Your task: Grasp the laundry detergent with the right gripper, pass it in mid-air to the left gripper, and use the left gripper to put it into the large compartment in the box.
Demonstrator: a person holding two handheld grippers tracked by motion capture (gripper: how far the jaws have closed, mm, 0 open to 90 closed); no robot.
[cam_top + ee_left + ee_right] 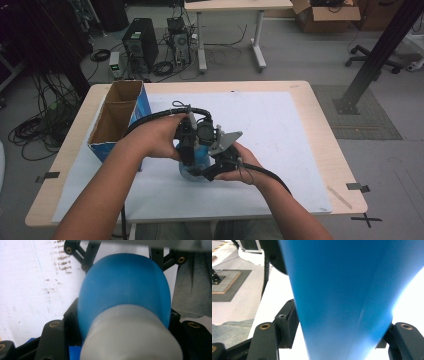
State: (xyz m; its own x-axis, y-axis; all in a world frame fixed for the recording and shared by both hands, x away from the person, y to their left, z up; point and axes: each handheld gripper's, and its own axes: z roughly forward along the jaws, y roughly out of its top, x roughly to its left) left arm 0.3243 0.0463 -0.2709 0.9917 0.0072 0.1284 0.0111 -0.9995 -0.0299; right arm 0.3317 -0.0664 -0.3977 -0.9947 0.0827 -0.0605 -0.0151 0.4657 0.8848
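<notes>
High view: you hold one blue bottle [200,160] between the left gripper [187,142] and right gripper [220,162], low over the white mat [280,140] at the table's near middle, just right of the open blue carton [120,117]. Left gripper view: jaws clamp the bottle beside its white cap [130,337]. Right gripper view: jaws press the blue body [342,297]; no label or writing is legible.
</notes>
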